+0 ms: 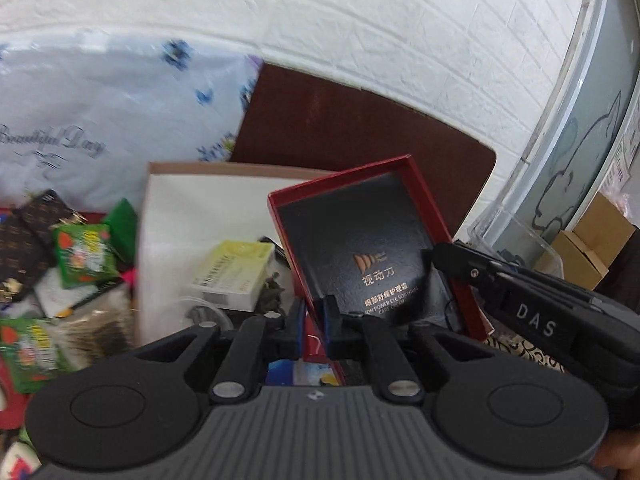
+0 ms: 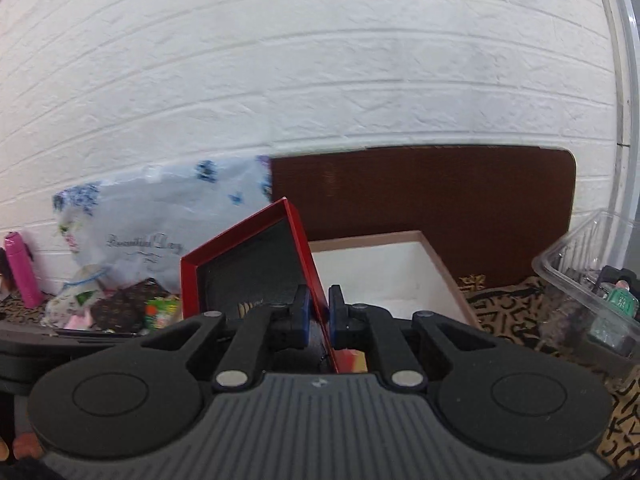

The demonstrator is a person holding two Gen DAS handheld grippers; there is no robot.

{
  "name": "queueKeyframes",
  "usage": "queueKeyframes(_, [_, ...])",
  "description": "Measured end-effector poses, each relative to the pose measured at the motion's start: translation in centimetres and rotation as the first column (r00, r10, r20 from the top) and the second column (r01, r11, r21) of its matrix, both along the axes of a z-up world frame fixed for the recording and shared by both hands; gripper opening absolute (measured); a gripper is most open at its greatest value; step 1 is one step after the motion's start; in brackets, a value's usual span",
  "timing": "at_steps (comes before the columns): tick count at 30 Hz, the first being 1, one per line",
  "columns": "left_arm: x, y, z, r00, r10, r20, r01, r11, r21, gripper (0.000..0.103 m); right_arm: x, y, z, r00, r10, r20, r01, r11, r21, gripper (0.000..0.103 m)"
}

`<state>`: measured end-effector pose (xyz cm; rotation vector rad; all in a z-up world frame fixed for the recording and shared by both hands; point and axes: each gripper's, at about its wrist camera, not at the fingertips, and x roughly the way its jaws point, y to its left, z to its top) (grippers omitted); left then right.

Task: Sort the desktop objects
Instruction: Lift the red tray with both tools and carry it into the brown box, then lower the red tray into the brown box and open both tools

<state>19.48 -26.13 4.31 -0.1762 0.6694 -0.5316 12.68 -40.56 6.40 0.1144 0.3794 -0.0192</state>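
A red box lid [image 1: 360,248] with a black inside and gold lettering is held tilted above the desk. My left gripper [image 1: 314,320] is shut on its left rim. My right gripper [image 2: 319,314] is shut on its right rim [image 2: 310,264]; its black body with DAS lettering shows at the right of the left wrist view [image 1: 536,324]. Behind the lid sits an open cardboard box with a white lining [image 1: 200,208], also in the right wrist view [image 2: 384,268]. A pale green and white carton [image 1: 236,276] lies in front of that box.
Green snack packets [image 1: 82,256] and dark patterned packets [image 1: 24,240] lie heaped at the left. A blue-flowered plastic bag [image 2: 160,216] leans on the white brick wall. A clear plastic tub [image 2: 592,292] stands at the right on a patterned cloth. A pink bottle [image 2: 22,276] stands far left.
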Motion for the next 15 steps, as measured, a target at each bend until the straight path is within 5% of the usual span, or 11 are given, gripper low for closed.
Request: queueKeyframes(15, [7.0,-5.6,-5.4,0.989,-0.019,-0.149,0.029,0.998,0.064,0.011,7.5,-7.7,-7.2,0.979,-0.045,-0.197,0.062,0.995,0.078,0.007])
